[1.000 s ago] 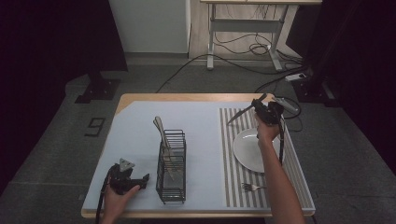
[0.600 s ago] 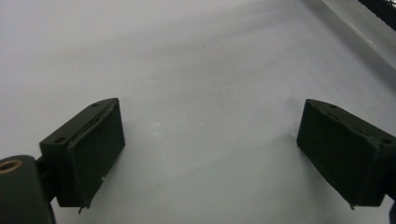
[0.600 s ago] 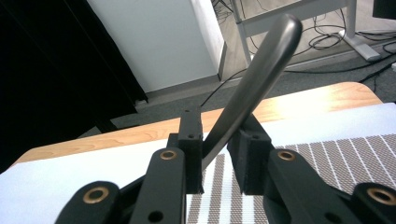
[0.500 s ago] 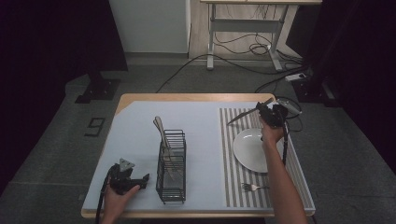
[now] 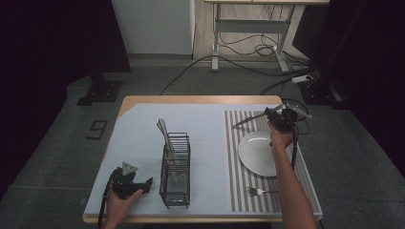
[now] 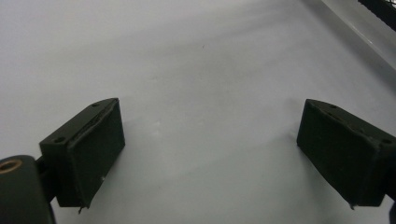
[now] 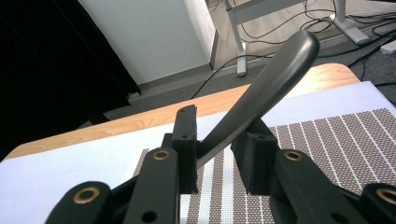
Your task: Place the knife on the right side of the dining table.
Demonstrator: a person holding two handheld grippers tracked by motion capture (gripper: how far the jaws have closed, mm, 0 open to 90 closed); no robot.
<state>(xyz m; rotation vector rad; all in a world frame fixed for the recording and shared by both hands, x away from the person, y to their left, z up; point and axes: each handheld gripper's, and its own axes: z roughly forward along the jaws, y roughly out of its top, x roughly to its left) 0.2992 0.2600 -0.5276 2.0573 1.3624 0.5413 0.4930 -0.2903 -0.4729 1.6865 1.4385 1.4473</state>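
My right gripper hovers over the far edge of the striped placemat, beyond the white plate. A dark metal utensil lies between its jaws, handle slanting up and away. It leans on the left pad, and a gap shows beside the right pad. These jaws have just been opening. In the high view the utensil points left from the gripper. My left gripper rests at the table's front left, jaws wide apart with bare surface between them.
A black wire caddy stands mid-table, with cutlery handles sticking out of it. A fork lies on the placemat near the front edge. The pale table cover spreads to the left. Cables and a desk frame lie beyond the table.
My right hand has shifted slightly right and down with the utensil, towards the placemat's far right corner. My left hand has stayed put.
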